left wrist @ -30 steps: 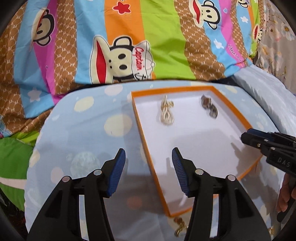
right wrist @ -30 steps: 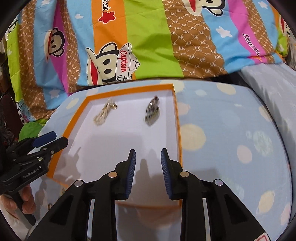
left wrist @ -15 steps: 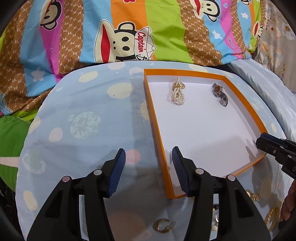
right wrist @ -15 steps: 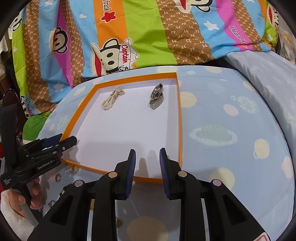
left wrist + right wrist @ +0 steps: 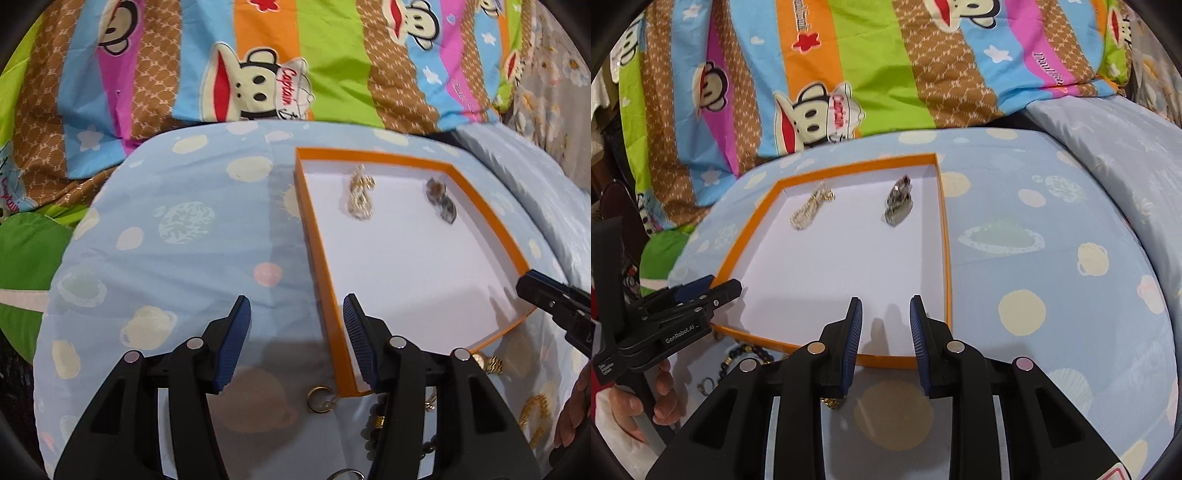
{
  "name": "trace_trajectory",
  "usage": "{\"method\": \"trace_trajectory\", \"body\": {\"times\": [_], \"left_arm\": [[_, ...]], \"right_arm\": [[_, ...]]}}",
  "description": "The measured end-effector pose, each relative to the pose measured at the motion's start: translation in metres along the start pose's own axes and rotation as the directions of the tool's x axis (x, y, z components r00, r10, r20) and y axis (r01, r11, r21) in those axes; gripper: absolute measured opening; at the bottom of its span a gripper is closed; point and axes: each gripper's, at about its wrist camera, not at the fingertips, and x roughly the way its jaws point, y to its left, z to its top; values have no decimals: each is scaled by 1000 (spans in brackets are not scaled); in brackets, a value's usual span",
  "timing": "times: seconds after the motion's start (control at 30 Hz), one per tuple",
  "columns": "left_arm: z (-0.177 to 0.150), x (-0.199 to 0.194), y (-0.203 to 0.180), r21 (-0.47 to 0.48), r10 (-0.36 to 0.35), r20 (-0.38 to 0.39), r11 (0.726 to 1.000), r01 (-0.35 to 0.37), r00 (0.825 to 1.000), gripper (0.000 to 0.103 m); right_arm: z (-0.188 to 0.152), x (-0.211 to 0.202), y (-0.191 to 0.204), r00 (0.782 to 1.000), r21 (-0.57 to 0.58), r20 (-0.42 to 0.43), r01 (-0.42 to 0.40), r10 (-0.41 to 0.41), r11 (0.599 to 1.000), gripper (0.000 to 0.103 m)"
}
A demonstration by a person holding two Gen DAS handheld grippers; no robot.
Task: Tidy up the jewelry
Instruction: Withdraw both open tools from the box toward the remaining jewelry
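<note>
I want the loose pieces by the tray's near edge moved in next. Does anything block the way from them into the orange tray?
Nothing visible does. The gold ring lies just outside the orange tray, whose low rim is all that separates them. The left gripper is open and empty.

We saw our left gripper (image 5: 297, 334) gaping empty over the blue sheet (image 5: 192, 236), orange tray (image 5: 319, 258) holding pearl strand (image 5: 360, 192), watch (image 5: 441, 205), gold bits loose below.
</note>
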Motion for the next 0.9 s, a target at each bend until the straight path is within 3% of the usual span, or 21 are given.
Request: {"method": "trace_trajectory", "body": {"times": [0.17,0.3,0.4,0.53,0.9], "left_arm": [[5,-33,20,-69,-16,64,997,20,998,55],[-11,-41,14,-17,1,47,1000,0,999,55],[-30,-35,6,39,40,17,998,-40,999,55],[-38,-18,8,37,47,-29,998,-46,998,55],[-6,14,11,26,50,-34,998,-49,998,55]], "right_arm": [[-7,-28,9,999,-26,29,-33,34,999,30],[-26,-29,25,999,-76,1,-51,51,996,30],[-37,-15,33,999,-116,-42,-34,30,993,30],[-36,2,32,997,-100,-71,-38,31,994,30],[-8,30,24,997,-65,-72,-35,31,997,30]]}}
